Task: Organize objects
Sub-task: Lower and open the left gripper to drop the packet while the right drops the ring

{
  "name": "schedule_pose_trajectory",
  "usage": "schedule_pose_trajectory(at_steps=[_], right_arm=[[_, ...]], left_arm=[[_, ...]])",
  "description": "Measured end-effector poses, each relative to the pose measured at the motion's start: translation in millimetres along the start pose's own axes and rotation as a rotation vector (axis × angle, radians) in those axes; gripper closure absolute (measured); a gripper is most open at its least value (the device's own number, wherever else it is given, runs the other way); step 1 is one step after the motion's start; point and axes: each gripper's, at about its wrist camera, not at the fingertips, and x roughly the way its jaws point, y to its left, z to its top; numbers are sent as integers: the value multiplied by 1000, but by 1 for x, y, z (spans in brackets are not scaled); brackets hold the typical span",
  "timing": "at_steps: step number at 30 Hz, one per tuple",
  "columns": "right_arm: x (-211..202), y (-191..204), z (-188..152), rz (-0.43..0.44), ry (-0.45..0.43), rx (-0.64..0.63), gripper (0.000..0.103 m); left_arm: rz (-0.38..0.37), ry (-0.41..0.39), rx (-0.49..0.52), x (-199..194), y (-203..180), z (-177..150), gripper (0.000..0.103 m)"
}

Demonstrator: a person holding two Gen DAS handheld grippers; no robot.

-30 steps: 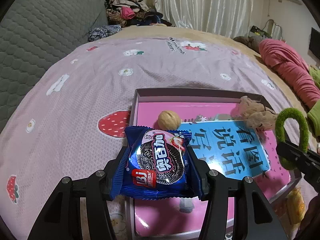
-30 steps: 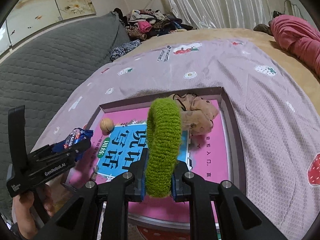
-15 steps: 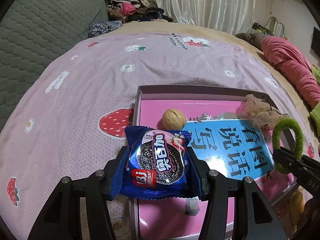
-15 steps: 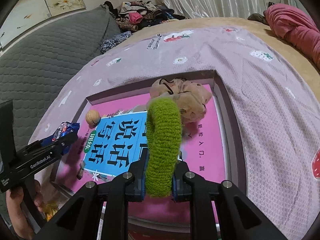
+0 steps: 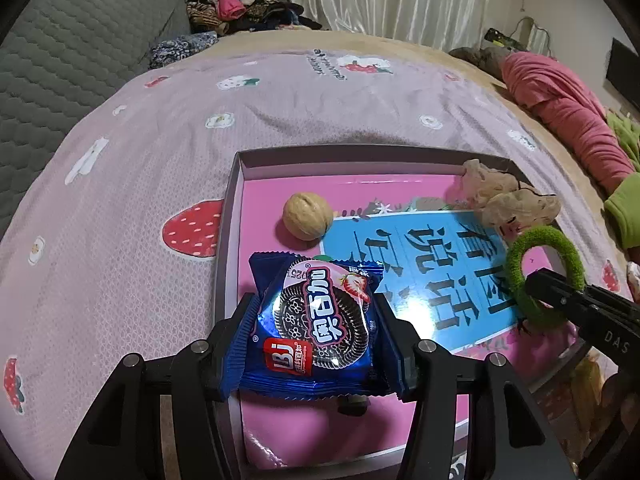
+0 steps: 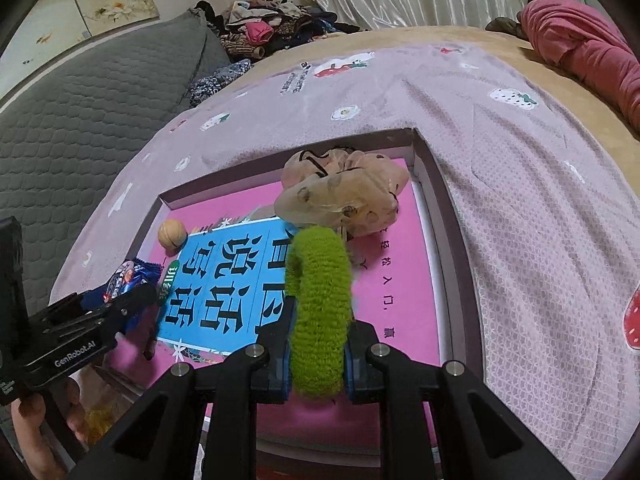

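Blue cookie packet [image 5: 316,322] pinched in my left gripper [image 5: 316,344] — box [image 5: 360,153] floor directly beneath; right gripper [image 6: 316,364] clamps green scrunchie [image 6: 318,308].

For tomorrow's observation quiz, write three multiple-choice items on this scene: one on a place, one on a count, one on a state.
1. Where does the round tan walnut lie?
A on the bedspread
B inside the shallow pink box
C on the grey cushion

2. How many items rest loose in the box?
A two
B four
C five

3. The right tool is
A open
B shut on the fuzzy green hair ring
C out of view

Answers: B, box walls surround it; A, walnut and beige scrunchie; B, pads squeeze the ring.
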Motion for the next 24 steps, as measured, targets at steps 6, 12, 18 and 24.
schedule_pose_trajectory(at_steps=[6, 12, 18, 24], right_arm=[[1, 1, 0, -11, 5, 1, 84], [-1, -1, 0, -19, -4, 10, 81], [-4, 0, 2, -27, -18, 5, 74], [-6, 1, 3, -56, -24, -10, 66]], left_arm=[[-14, 44, -16, 11, 4, -3, 45], [-10, 40, -25, 12, 5, -2, 45], [-26, 31, -37, 10, 7, -1, 44], [-36, 18, -47, 5, 10, 0, 43]])
